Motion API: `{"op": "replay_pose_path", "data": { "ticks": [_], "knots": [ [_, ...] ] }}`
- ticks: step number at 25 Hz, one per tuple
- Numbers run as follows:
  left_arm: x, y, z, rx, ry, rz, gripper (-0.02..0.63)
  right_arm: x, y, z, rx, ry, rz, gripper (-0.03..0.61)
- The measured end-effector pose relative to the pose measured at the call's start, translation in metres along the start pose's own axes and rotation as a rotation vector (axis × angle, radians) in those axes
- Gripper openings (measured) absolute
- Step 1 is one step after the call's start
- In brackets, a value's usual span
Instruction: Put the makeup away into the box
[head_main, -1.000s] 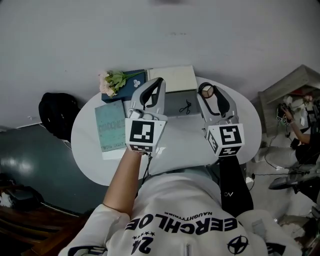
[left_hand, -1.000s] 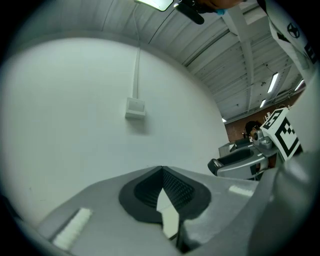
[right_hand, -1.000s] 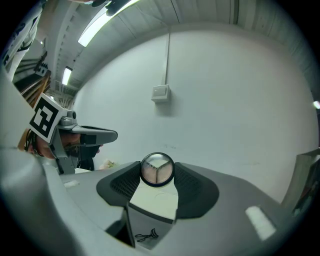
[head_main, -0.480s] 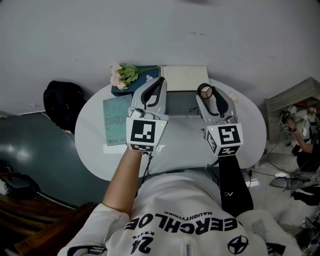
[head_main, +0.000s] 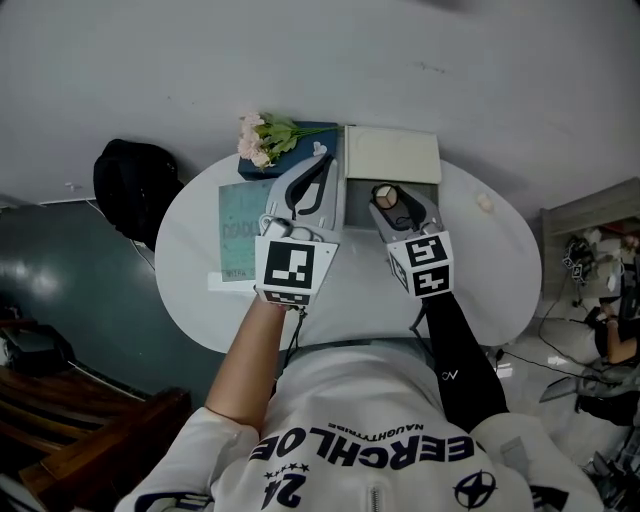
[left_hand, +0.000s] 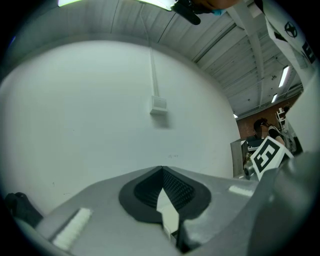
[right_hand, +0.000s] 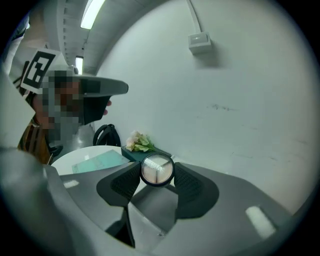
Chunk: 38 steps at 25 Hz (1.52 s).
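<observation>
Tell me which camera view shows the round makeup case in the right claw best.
The right gripper view: the round makeup case sits close between the right claw's pads, its face plain. The head view shows it small, from above. The left gripper view does not show it.

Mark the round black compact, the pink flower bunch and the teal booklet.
Round black compact (right_hand: 157, 170): right gripper view, middle of its face.
Pink flower bunch (head_main: 255, 150): head view, the blossoms.
Teal booklet (head_main: 240, 225): head view, middle of cover.

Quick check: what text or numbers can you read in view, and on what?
"EERCHLOE": shirt, seen upside down.
"24": same shirt.
Small line above the big word on the shirt: too small to read.
Teal booklet: print too blurred to read.
</observation>
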<state>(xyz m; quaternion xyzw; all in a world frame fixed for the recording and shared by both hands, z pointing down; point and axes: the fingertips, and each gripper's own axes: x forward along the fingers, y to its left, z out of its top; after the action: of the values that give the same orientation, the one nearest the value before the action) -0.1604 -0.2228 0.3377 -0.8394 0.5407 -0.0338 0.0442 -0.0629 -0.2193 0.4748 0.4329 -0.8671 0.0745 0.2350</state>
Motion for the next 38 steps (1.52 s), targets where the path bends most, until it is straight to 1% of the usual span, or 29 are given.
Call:
{"op": "replay_pose_path", "data": {
  "ticks": [7,12,16,25,28,30,38],
  "knots": [
    [-0.014,0.022,-0.014,-0.016,0.023,0.050,0.000,0.046,0.023,-0.055,0.033,0.172,0.069,0.242],
    [-0.021,0.033,-0.024,-0.030,0.035,0.077,0.000,0.070,0.033,-0.080,0.070,0.245,0.113,0.244],
    [-0.023,0.038,-0.028,-0.036,0.041,0.090,0.000,0.079,0.033,-0.096,0.068,0.297,0.110,0.244],
    [-0.021,0.037,-0.031,-0.040,0.044,0.089,0.000,0.083,0.032,-0.103,0.079,0.316,0.113,0.244],
    [-0.019,0.038,-0.031,-0.040,0.044,0.089,0.000,0.084,0.032,-0.102,0.094,0.298,0.115,0.245],
    [-0.019,0.039,-0.031,-0.040,0.044,0.089,0.000,0.084,0.033,-0.100,0.103,0.282,0.125,0.279],
    [-0.014,0.035,-0.028,-0.042,0.034,0.073,0.000,0.080,0.028,-0.103,0.099,0.290,0.117,0.267]
  ]
}}
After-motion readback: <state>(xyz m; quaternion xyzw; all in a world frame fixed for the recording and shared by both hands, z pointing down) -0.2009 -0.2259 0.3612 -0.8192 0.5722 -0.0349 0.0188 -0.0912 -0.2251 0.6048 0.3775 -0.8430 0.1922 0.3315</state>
